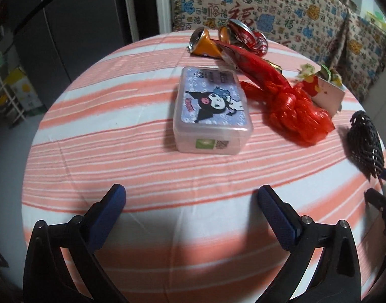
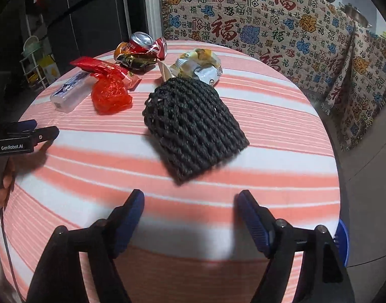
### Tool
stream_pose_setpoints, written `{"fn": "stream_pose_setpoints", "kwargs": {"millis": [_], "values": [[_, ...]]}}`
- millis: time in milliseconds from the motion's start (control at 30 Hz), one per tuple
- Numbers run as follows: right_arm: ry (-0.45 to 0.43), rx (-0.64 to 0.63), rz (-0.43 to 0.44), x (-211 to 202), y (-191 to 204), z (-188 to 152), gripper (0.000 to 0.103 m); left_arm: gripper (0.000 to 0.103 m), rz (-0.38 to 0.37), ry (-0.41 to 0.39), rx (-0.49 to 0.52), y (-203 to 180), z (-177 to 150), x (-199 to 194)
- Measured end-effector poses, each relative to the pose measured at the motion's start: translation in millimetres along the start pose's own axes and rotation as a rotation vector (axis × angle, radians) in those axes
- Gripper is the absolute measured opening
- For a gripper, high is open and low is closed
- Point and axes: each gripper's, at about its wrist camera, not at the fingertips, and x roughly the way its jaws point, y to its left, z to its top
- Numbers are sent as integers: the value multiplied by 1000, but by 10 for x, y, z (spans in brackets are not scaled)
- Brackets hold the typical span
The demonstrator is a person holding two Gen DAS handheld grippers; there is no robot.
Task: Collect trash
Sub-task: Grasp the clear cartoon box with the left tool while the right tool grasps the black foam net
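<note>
Two crushed cans [image 2: 142,48], one red bag [image 2: 109,93], one plastic box [image 1: 211,111], one black foam net [image 2: 193,128], two wrappers [image 2: 200,65].

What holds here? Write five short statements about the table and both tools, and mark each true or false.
1. Both the left tool and the right tool are open and hold nothing. True.
2. The black foam net lies flat on the striped tablecloth. True.
3. The clear plastic box has its lid off. False: the lid is on.
4. The red plastic bag lies inside the box. False: it lies beside it.
5. The crushed cans lie at the table's far side. True.
</note>
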Motion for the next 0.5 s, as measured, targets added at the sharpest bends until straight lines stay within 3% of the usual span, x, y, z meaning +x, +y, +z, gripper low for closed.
{"fn": "stream_pose_setpoints", "kwargs": {"millis": [267,500], "values": [[-20,11,-7,157,-40,152,93,103,16,-11,-12,22,77,58],[-13,-9,12,150,-55,161,93,103,-84,-29,25,-15,260,135]]}}
